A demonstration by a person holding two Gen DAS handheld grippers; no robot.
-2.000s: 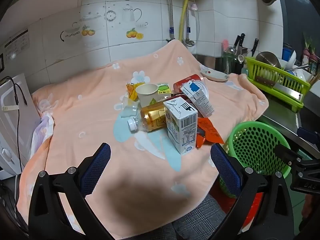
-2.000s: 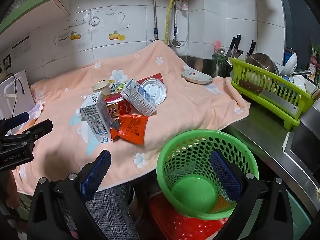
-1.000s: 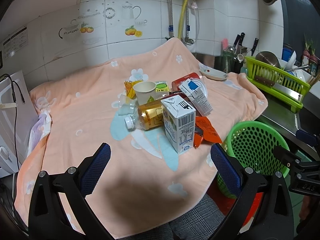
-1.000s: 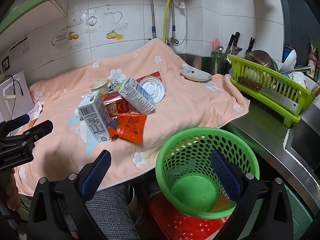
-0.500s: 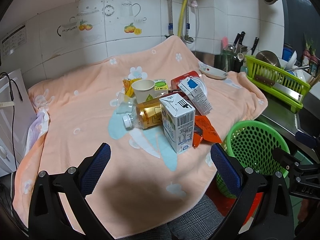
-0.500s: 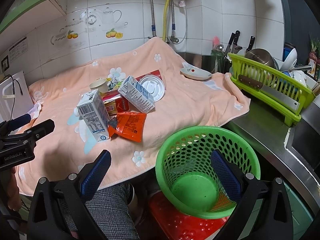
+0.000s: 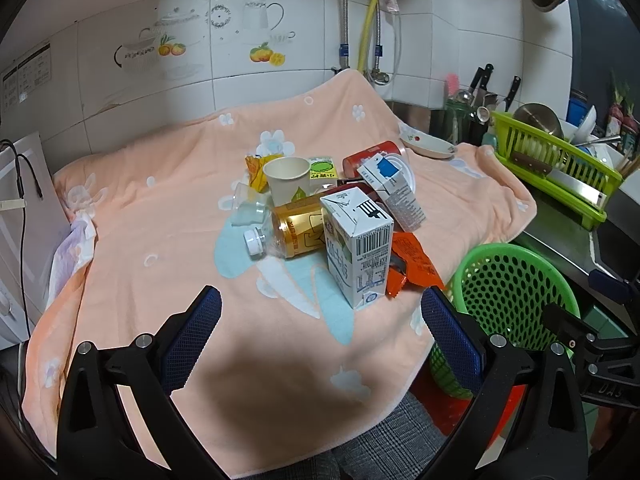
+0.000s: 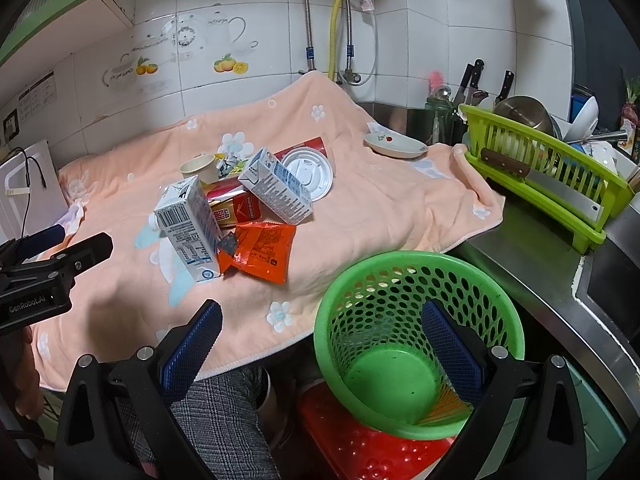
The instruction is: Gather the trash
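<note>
Looking at the pile of trash in the middle of the peach towel-covered tabletop (image 7: 168,216), we see the tall white milk carton (image 7: 357,250) standing nearest us. It is likely light and easy to squash, so we should pinch its flat sides gently. Our left claw (image 7: 320,330) and right claw (image 8: 320,334) are both spread wide and hold nothing, and the round green plastic basket (image 8: 416,276) waits just beside the tabletop edge.

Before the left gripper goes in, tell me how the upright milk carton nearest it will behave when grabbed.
The milk carton stands tall on a soft, rumpled towel, so a nudge would probably tip it. Its thin card walls would likely dent under the pads if it is empty. It seems to touch the bottle, which may then roll.
</note>
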